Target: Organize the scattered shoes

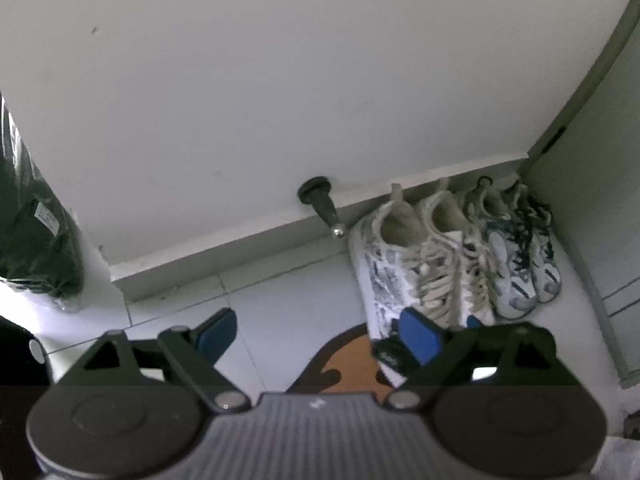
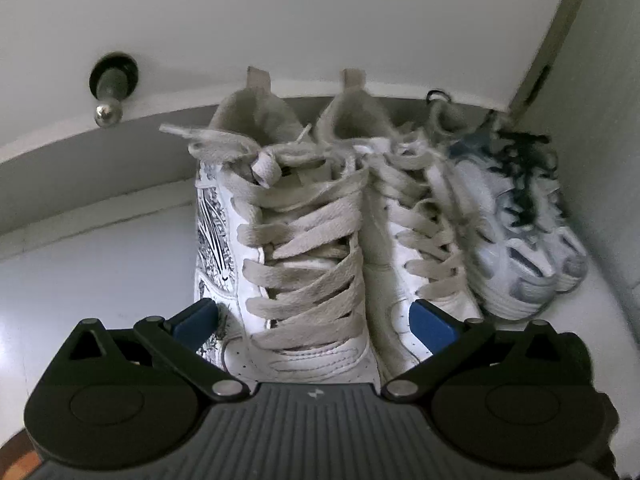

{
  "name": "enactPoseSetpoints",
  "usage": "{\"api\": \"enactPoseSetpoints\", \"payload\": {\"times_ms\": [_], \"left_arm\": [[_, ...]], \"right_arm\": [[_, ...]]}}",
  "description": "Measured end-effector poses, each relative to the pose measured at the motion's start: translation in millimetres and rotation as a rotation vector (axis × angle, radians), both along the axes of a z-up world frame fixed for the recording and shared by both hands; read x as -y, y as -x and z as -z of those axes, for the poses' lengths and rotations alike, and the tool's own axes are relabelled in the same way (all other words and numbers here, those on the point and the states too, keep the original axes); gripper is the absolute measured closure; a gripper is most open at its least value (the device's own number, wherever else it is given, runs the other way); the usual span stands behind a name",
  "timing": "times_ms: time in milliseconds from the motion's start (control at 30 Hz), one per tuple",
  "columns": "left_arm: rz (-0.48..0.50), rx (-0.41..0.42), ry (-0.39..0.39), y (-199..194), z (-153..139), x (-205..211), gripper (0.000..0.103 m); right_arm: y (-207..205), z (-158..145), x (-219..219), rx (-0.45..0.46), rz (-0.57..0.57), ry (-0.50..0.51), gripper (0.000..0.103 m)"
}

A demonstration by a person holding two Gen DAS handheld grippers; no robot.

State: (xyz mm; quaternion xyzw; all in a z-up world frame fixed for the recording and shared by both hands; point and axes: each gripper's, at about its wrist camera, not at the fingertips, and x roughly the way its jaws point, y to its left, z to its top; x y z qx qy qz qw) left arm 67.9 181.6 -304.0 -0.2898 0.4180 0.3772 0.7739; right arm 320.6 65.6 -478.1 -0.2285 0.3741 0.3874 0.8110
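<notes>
A: Floor point(image 1: 280, 308), item one in our left wrist view: pale tiles with thin joints, met by a white wall point(image 1: 280, 80) and a plain skirting board point(image 1: 240, 240). We log a black doorstop point(image 1: 320, 200) with a metal tip on that wall.

B: We add four shoes in a row, heels to the skirting: a white pair of sneakers point(image 1: 420, 264), then a blue-grey pair point(image 1: 520, 256) next to a grey cabinet point(image 1: 592, 200). A brown mat point(image 1: 352, 364) lies near us. Our left gripper point(image 1: 316, 336) is spread wide and empty.

A: Right wrist view: same wall, same tiles.

B: Our right gripper point(image 2: 316, 324) is spread too, its blue pads point(image 2: 432, 324) straddling the toe of the left-hand white sneaker point(image 2: 304, 248); whether they touch it we cannot tell.
</notes>
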Motion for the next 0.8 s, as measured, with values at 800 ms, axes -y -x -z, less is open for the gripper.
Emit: {"api": "enactPoseSetpoints", "payload": {"times_ms": [800], "left_arm": [[-0.008,-0.051,0.0,-9.5,22.9,-7.2,0.013]], "right_arm": [[-77.2,-4.7,-6.6,0.007,0.001,0.085,0.0]]}}
